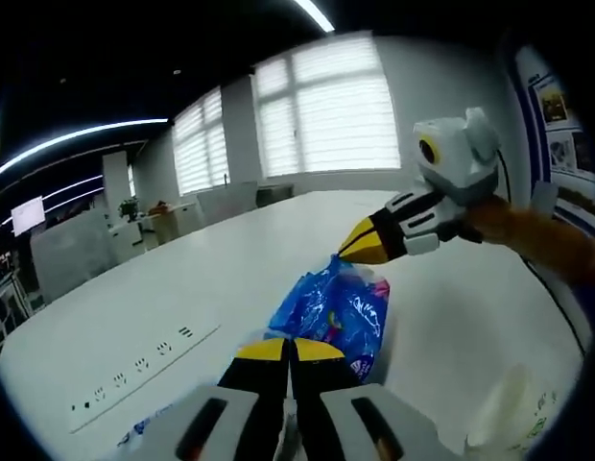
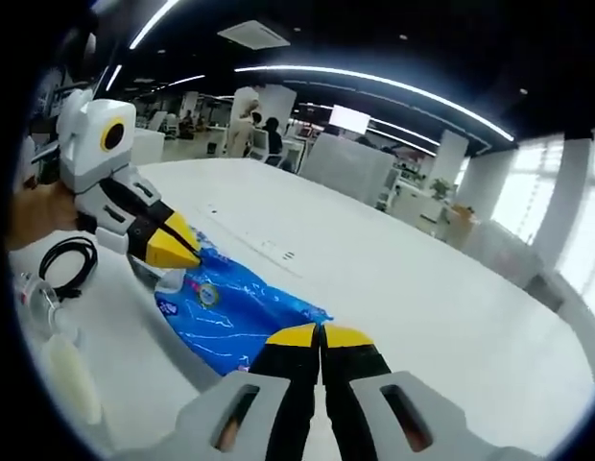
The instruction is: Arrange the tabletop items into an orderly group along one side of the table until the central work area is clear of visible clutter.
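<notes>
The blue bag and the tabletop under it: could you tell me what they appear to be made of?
The blue bag looks like thin glossy plastic film: it crinkles and glints, with printed graphics. The tabletop appears to be a smooth white laminate or similar hard surface with a faint sheen; its core cannot be told.

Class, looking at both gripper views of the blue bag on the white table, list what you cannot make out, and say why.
- Print on the blue bag: too small and crumpled.
- Bag's near end, left gripper view: hidden behind the left tool.
- Pale object at the table edge: cut off, blurred.
- Black cable: its ends run out of sight.
</notes>
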The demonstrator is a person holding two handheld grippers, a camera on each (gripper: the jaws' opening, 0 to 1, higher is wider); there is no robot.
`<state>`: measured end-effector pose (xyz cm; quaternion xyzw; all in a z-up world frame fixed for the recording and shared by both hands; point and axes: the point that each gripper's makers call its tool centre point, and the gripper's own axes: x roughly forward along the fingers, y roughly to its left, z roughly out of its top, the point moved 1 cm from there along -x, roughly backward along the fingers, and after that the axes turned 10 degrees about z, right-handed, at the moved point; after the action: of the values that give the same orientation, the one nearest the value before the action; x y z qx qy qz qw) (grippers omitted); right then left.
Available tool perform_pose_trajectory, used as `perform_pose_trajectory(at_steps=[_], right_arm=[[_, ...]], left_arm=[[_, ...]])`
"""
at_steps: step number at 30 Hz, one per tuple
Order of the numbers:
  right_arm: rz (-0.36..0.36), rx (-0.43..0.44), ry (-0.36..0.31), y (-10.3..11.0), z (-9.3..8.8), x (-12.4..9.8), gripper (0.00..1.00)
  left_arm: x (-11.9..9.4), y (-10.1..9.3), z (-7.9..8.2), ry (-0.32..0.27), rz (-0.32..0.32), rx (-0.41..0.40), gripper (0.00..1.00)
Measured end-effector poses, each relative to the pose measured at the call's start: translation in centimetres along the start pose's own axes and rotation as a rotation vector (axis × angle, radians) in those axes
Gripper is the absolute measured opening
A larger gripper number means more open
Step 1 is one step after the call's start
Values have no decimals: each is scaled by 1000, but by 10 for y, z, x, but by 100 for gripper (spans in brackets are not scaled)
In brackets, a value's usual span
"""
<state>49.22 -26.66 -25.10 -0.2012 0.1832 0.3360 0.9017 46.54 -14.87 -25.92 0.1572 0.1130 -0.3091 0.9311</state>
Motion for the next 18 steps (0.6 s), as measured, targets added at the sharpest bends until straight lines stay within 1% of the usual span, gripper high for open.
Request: perform_pose_trajectory(at_steps=[3, 7, 9, 18], right_arm=[[-13, -12, 9, 0, -5, 3, 0], [-22, -17, 10, -2, -8, 7, 0], [-29, -21, 10, 4, -10, 4, 0], [-53, -24, 4, 6, -14, 7, 0]], left_arm=[[2, -1, -3, 8, -3, 12, 0], [8, 0, -8, 17, 9, 15, 0], [10, 1, -11, 18, 16, 20, 0], [19, 4, -15, 29, 26, 21, 0]])
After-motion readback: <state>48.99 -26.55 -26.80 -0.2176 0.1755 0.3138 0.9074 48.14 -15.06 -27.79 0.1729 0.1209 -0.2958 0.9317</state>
